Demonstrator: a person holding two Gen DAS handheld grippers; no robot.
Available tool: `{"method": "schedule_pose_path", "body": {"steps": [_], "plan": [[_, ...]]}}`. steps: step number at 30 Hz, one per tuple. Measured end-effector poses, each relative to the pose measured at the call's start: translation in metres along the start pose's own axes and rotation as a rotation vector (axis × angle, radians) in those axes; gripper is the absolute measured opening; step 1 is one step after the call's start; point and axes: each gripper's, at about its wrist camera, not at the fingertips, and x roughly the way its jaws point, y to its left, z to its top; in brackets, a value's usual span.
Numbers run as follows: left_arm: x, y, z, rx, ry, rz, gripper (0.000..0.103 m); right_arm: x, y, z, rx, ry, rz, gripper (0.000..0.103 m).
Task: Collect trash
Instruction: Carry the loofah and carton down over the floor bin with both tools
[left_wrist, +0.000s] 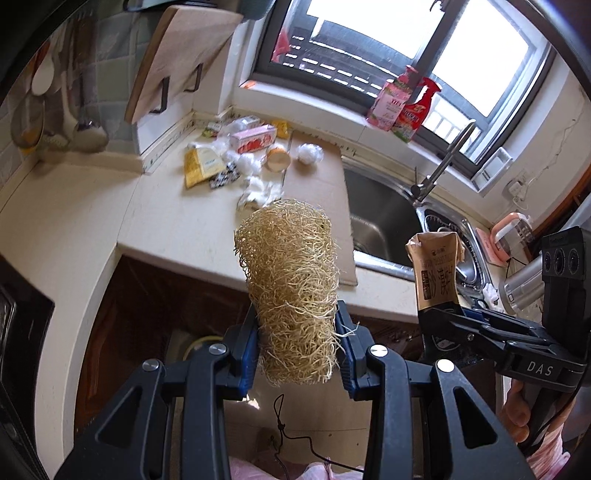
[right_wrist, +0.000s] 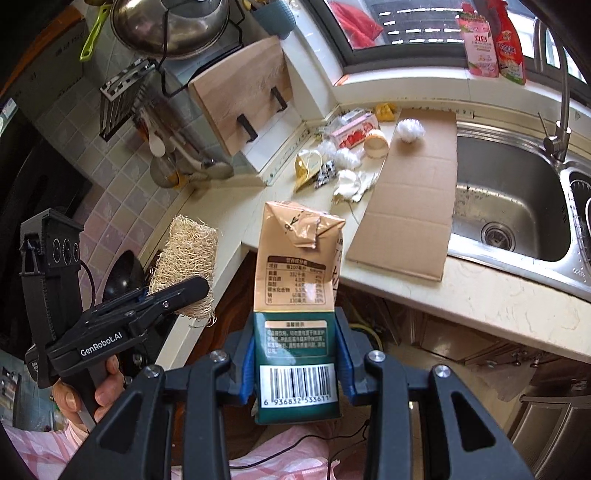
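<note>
The left hand-held gripper is clamped partway closed on a tan loofah sponge, which stands up through the centre of the left wrist view. The right hand-held gripper is likewise partly closed, its blue pads pressing the sides of a brown-and-green drink carton with a crumpled top, at the centre of the right wrist view. Both are held in front of the table edge. More trash lies in the table's corner at upper centre, beside a flat cardboard sheet left of the sink.
</note>
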Motion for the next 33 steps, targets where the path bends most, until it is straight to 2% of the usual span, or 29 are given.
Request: {"method": "schedule_pose_path", "body": {"steps": [12,20,26,33], "plan": [[0.041,0.047,-0.052,-0.102,0.123,0.067,0.035,0.064,-0.019,-0.038,0.033,0.156,0.022,0.036],[0.085,0.088,-0.082,-0.153,0.199,0.057,0.035,0.139,-0.033,-0.066,0.090,0.274,0.031,0.036],[0.136,0.125,-0.104,-0.152,0.233,0.074,0.035,0.211,-0.045,-0.092,0.129,0.369,0.017,0.036],[0.224,0.179,-0.141,-0.166,0.303,0.095,0.037,0.313,-0.077,-0.133,0.167,0.464,-0.043,0.036]]}}
